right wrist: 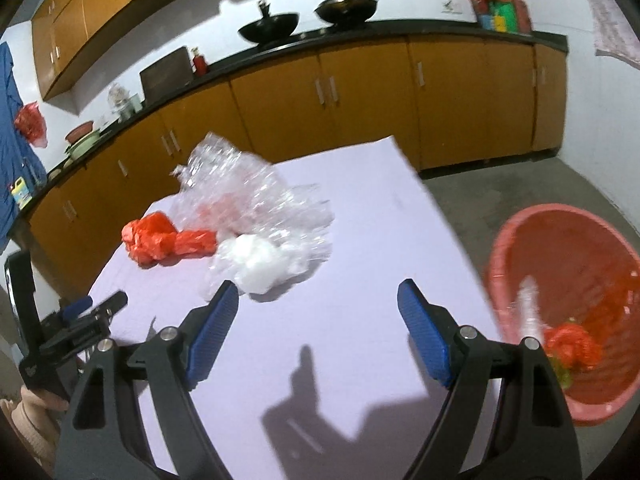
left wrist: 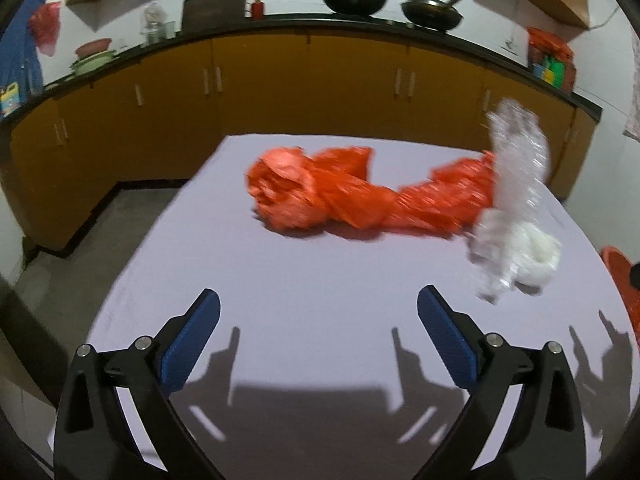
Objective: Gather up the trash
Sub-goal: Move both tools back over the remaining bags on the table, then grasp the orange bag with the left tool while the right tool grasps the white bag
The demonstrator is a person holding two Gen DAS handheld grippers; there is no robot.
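- Two tools, both spread wide with nothing between the pads: left tool, right tool, both over the lilac surface.
- Twisted red plastic bag lies mid-surface.
- Crumpled clear wrap with a white wad touches its end.
- Red basket on the floor beside the surface already holds some trash.

The near half of the surface lay bare in front of my left hand-held gripper, jaws wide, nothing between them. Farther on, the orange bag lay across the way, with clear crumpled plastic touching its right end. My right hand-held gripper had bare surface ahead. The red basket stood off the right edge.
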